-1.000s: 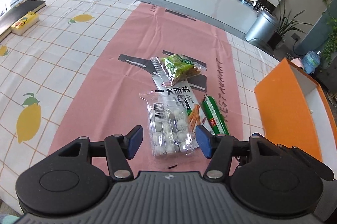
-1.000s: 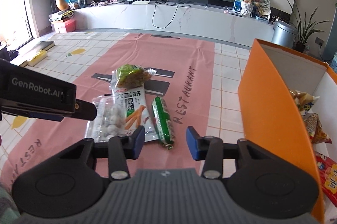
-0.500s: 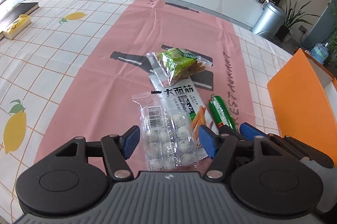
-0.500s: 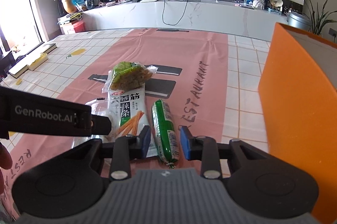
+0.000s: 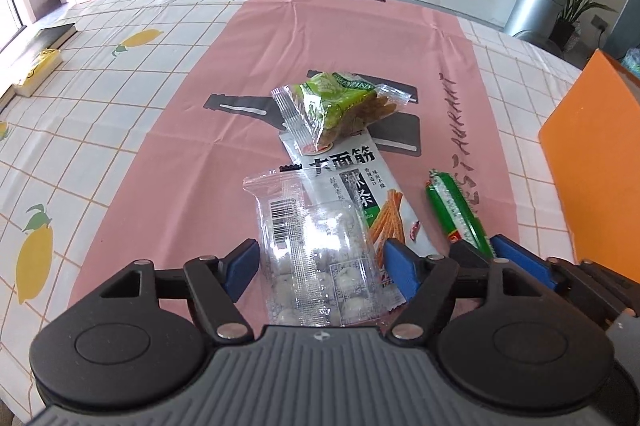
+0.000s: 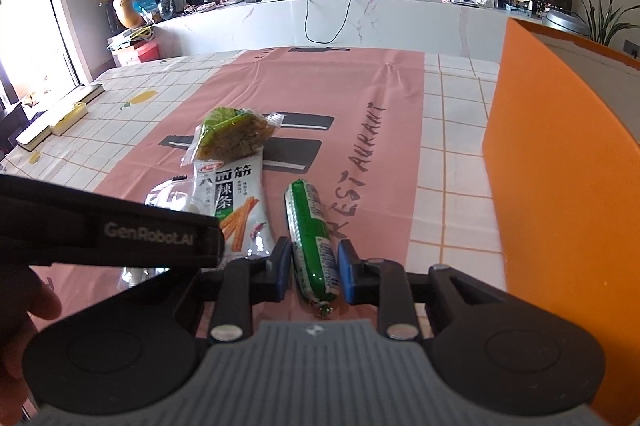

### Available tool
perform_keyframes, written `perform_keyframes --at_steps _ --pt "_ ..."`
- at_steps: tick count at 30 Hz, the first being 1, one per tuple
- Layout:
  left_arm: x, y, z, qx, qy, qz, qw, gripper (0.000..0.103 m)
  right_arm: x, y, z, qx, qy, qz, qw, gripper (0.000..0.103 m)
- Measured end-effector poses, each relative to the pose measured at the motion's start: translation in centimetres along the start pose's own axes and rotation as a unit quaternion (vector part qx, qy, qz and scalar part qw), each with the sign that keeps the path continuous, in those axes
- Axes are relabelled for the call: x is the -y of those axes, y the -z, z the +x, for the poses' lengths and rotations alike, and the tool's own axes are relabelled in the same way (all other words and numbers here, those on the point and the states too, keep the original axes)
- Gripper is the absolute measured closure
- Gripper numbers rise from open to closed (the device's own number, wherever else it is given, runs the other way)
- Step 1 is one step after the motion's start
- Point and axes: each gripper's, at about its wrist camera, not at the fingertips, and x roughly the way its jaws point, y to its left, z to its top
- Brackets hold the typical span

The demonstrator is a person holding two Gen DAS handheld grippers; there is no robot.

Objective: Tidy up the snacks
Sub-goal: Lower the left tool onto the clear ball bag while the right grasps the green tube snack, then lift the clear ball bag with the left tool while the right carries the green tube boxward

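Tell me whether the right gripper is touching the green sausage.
Apart. In the right wrist view the right gripper straddles the green sausage with its jaws open, and a strip of pink cloth shows between each blue pad and the wrapper.

Both cameras sit low behind their own fingers, looking forward and down along the desk (image 5: 120,98) toward the far TV wall. The left view rides close over the clear bag of white balls (image 5: 316,250); the right view, just beside it, over the green sausage (image 6: 310,238). Both share the snack cluster, pink runner (image 5: 320,38) and orange box (image 6: 560,206).
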Motion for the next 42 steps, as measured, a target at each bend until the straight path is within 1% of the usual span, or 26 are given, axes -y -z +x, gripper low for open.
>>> perform_keyframes --at_steps 2,5,6,7,9,12,15,18,21,25,27,30,32,34,36,38,39,40,42 --pt "-0.1 0.1 0.2 0.004 -0.004 0.001 1.0000 0.018 0.2 0.1 -0.1 0.000 -0.003 0.005 1.000 0.080" --pt "-0.2 0.1 0.1 0.006 -0.005 0.001 1.0000 0.017 0.6 0.2 -0.1 0.002 -0.007 0.010 1.000 0.078" --pt "-0.4 0.1 0.1 0.005 -0.005 -0.001 1.0000 0.018 0.6 0.2 0.0 0.003 -0.008 0.009 1.000 0.078" --pt "-0.5 0.1 0.0 0.003 -0.001 -0.004 1.0000 0.021 0.5 0.2 0.0 0.004 -0.008 0.006 1.000 0.078" --pt "-1.0 0.0 0.0 -0.001 0.005 -0.012 0.9999 0.024 0.1 0.1 0.1 0.009 -0.006 -0.006 1.000 0.078" --pt "-1.6 -0.1 -0.1 -0.005 -0.001 -0.017 0.9998 0.024 -0.3 0.0 0.4 0.013 -0.013 -0.018 1.000 0.078" --pt "-2.0 -0.2 -0.1 -0.009 -0.005 -0.021 0.9997 0.024 -0.3 0.0 0.8 0.012 -0.015 -0.015 1.000 0.078" --pt "-2.3 -0.1 -0.3 -0.006 -0.018 -0.022 0.9996 0.022 -0.3 0.0 1.0 0.014 -0.015 -0.015 1.000 0.077" --pt "-2.7 0.0 -0.3 -0.007 -0.026 -0.019 0.9995 0.018 -0.2 0.0 1.0 0.015 -0.016 -0.011 1.000 0.077" --pt "-3.3 -0.1 -0.5 -0.005 -0.043 -0.013 0.9990 0.017 -0.3 0.0 1.0 0.016 -0.014 -0.010 1.000 0.077" --pt "-3.7 0.0 -0.4 -0.009 -0.044 -0.016 0.9989 0.014 -0.4 0.1 1.0 0.017 -0.012 -0.013 1.000 0.077" --pt "-4.6 -0.1 -0.2 -0.018 -0.033 -0.039 0.9985 0.013 -0.6 0.2 1.0 0.019 -0.009 -0.017 1.000 0.076" --pt "-4.8 0.0 -0.2 -0.018 -0.030 -0.044 0.9984 0.014 -0.6 0.2 0.9 0.019 -0.008 -0.018 1.000 0.076" --pt "-4.8 0.0 -0.2 -0.014 -0.030 -0.041 0.9986 0.019 -0.6 0.3 0.9 0.020 -0.007 -0.018 1.000 0.076" --pt "-4.6 0.0 -0.1 -0.009 -0.040 -0.029 0.9987 0.026 -0.7 0.3 0.9 0.021 -0.005 -0.023 1.000 0.077" --pt "-4.3 0.1 -0.1 -0.006 -0.042 -0.020 0.9989 0.028 -1.0 0.4 0.9 0.021 -0.003 -0.032 0.999 0.082" --pt "-4.2 0.1 -0.1 -0.005 -0.042 -0.019 0.9989 0.029 -1.1 0.4 0.9 0.021 0.001 -0.038 0.999 0.082" --pt "-4.2 0.1 -0.1 -0.005 -0.041 -0.018 0.9990 0.034 -1.3 0.4 0.9 0.021 0.004 -0.043 0.999 0.083" --pt "-4.3 0.1 -0.3 -0.004 -0.040 -0.020 0.9990 0.038 -1.4 0.5 0.8 0.021 0.008 -0.048 0.999 0.083"
